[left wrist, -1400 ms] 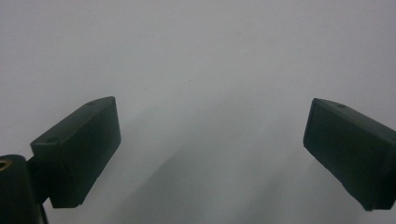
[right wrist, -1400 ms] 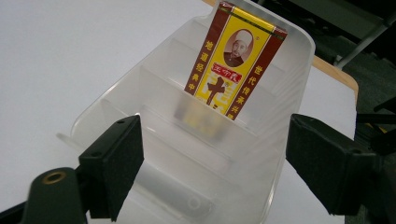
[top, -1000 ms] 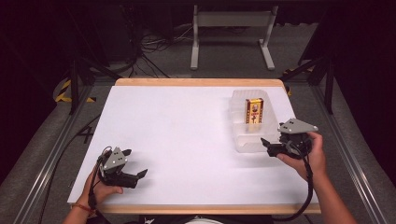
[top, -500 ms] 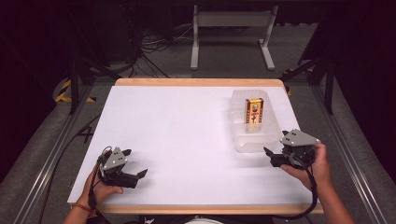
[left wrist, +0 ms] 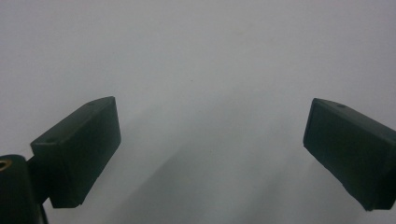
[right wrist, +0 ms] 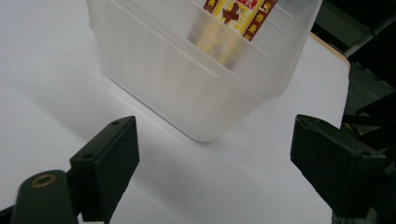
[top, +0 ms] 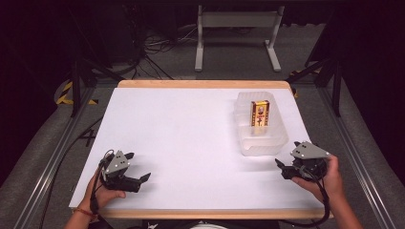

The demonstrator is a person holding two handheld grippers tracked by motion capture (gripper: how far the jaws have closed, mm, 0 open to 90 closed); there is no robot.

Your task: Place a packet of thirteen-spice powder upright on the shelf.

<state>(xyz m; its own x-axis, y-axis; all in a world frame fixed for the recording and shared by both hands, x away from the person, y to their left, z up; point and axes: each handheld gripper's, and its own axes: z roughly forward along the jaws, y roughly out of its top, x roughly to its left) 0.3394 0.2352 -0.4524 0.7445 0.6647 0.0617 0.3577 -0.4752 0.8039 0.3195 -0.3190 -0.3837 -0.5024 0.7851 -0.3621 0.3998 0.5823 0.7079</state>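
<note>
My right gripper (top: 282, 169), lower right of the high view, has drawn back toward the table's near edge, its empty jaws just opening, leaving the yellow box (top: 260, 113) upright inside the clear tub (top: 261, 145) at upper right, so placement looks complete; my left gripper (top: 142, 179) rests released.

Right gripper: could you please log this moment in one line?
right gripper: open, empty, jaws just opening | container: holds box | left gripper: open, empty

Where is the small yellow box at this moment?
In the high view, the yellow box lies inside the clear plastic tub at the table's far right, beyond the open right gripper, which holds nothing.
</note>
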